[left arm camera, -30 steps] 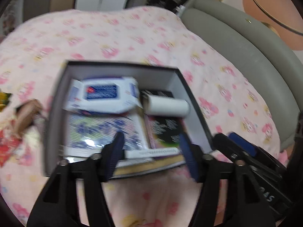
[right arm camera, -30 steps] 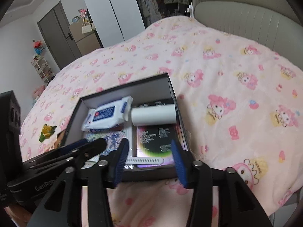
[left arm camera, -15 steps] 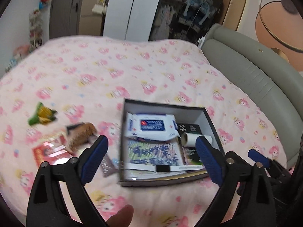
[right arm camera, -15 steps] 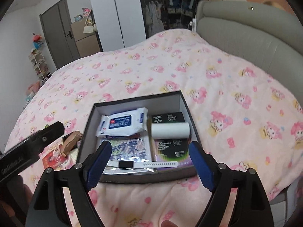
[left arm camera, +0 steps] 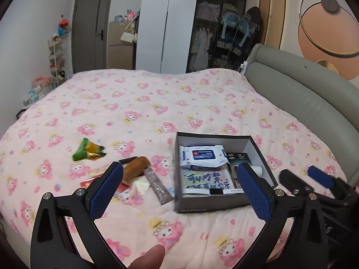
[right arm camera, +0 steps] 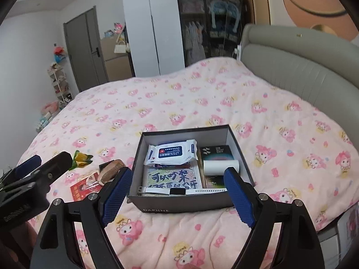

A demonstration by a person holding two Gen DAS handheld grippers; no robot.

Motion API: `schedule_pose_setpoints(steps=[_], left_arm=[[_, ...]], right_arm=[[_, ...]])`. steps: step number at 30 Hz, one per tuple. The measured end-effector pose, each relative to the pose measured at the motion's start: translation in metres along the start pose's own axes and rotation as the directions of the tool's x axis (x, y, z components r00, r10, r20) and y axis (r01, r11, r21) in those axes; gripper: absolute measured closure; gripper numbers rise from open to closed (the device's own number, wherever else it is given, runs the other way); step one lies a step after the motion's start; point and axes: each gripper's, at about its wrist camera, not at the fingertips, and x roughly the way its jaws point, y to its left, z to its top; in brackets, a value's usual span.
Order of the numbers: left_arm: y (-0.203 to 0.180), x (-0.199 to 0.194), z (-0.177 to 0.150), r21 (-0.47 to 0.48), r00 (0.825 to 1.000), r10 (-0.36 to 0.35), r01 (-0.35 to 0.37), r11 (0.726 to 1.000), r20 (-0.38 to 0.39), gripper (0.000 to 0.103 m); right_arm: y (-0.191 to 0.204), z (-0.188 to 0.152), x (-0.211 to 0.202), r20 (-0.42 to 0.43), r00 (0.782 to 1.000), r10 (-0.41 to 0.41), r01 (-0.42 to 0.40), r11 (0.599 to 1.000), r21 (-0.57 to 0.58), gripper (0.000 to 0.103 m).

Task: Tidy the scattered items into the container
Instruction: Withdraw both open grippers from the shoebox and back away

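pink blanket (left arm camera: 157, 103) with a cartoon print covers the whole bed, and a dark box (right arm camera: 190, 204) sits on it near the front edge, open at the top. inside the box lie a wipes pack (right arm camera: 171, 152) at the back left, a sheet with dark lettering (right arm camera: 172, 179) under and in front of it, a white roll (right arm camera: 221, 167) on a black carton (right arm camera: 216, 152) to the right, and a watch (right arm camera: 178, 191) stretched along the near wall.

left of the box, still out on the blanket, sits a small scatter: a green and yellow wrapper (left arm camera: 87, 152) furthest off, a brown comb (left arm camera: 135, 170), a brown sachet (left arm camera: 160, 188) just beside the box, a red packet (right arm camera: 83, 187) and a pale scrap (left arm camera: 141, 185), all close together.

both tools hang above the near edge of the bed, holding nothing. the left gripper (left arm camera: 179, 192) has its jaws spread wide, the scatter and the box's left half showing between them. the right gripper (right arm camera: 177, 196) is spread wide too, framing the box. a fingertip (left arm camera: 149, 257) pokes in at the bottom of the left view. a grey headboard (left arm camera: 303, 103) curves along the right side.
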Motion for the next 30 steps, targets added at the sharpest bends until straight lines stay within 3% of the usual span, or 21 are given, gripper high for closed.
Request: schedule_pose_setpoints(steps=[7, 16, 30], left_arm=[[0.0, -0.038, -0.028, -0.015, 1.0, 0.012, -0.012, 1.0, 0.013, 0.001], [-0.018, -0.053, -0.066, 0.012, 0.998, 0.04, -0.041, 0.999, 0.039, 0.001], [-0.035, -0.047, -0.073, 0.046, 0.999, 0.034, -0.034, 0.998, 0.011, 0.001]], right_arm=[[-0.001, -0.022, -0.049, 0.105, 0.993, -0.055, 0.057, 0.998, -0.014, 0.015], [-0.005, -0.05, -0.051, 0.069, 0.997, -0.036, 0.038, 0.999, -0.026, 0.015], [-0.016, -0.061, -0.049, 0.05, 0.998, -0.047, 0.048, 0.999, -0.005, 0.015]])
